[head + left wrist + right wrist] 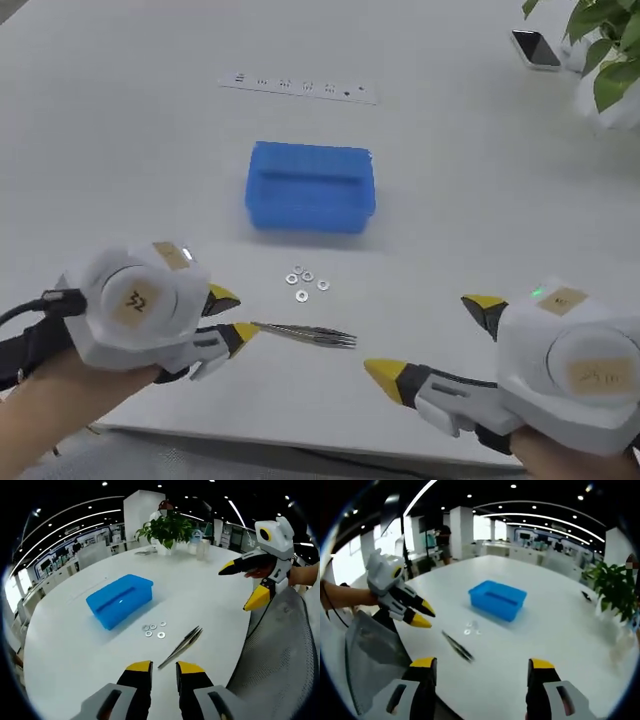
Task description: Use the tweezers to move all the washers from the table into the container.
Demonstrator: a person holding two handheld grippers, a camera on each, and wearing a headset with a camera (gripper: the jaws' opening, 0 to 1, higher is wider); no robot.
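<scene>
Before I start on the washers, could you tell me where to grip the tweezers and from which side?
Grip the tweezers at mid-length, across their two arms, so squeezing closes the tips. They lie flat with the narrow end toward the left hand-held gripper, so approach from that side, likely from above.

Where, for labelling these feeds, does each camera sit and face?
Head view: on the headset, looking down at the white table; left gripper and right gripper show.
Left gripper view: rides it, facing slim metal tweezers past its own fingers.
Right gripper view: rides it, facing the left gripper, own fingers below.
Shared: blue plastic container.
</scene>
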